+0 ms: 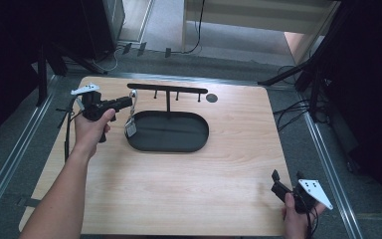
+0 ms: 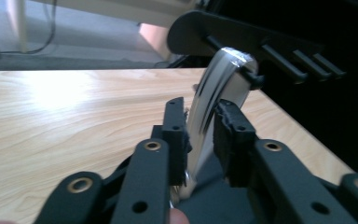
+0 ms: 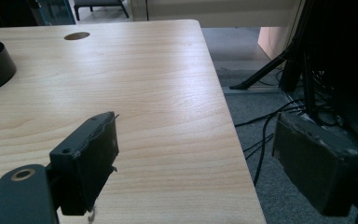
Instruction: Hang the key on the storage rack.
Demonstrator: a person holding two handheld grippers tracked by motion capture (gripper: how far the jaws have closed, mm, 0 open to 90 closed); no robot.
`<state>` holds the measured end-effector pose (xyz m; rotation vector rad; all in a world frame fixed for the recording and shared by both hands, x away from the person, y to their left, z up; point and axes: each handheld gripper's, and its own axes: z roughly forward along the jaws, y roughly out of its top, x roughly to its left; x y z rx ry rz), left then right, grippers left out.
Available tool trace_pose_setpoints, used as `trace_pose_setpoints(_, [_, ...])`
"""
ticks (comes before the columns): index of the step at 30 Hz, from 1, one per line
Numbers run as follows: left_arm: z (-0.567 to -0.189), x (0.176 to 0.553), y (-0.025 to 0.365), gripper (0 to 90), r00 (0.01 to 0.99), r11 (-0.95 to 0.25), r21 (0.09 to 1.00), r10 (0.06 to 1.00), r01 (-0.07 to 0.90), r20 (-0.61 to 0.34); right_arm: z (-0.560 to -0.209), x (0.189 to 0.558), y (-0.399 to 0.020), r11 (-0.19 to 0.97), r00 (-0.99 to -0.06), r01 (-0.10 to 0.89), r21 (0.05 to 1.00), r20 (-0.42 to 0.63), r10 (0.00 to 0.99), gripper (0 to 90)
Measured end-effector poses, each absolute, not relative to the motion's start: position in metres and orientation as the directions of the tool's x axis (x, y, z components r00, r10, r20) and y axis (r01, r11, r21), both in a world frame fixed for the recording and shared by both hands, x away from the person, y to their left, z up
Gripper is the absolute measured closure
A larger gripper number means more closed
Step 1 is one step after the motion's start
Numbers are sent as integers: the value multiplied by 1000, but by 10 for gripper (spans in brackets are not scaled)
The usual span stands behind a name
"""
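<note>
A black stand (image 1: 167, 90) with a long bar and small pegs rises from a dark oval tray (image 1: 179, 144) on the wooden table (image 1: 189, 189). A shiny silver strap (image 1: 133, 102) hangs from the peg at the left end of the stand's bar, and a small tag (image 1: 130, 129) dangles under it, just over the left rim of the tray.

The left gripper (image 1: 128, 102) reaches in from the left of the stand. In the left gripper view the strap (image 2: 214, 93) runs up between the two black pads (image 2: 233, 135). One pad seems to touch it, and there is a small gap at the other, so the jaws are close together but not squeezing it.

The right gripper (image 1: 286, 177) sits far from the stand, near the table's front right corner. Its jaws are wide apart with nothing between them.
</note>
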<state>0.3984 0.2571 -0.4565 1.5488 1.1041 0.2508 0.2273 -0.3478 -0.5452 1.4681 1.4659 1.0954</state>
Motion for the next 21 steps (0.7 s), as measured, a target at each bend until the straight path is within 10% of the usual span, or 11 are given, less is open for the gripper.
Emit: trace_pose_setpoints(21, [-454,370,269,100,366,50,860,891,508,-268,-545,227,-348,-36,-37,328,944,51,998,144])
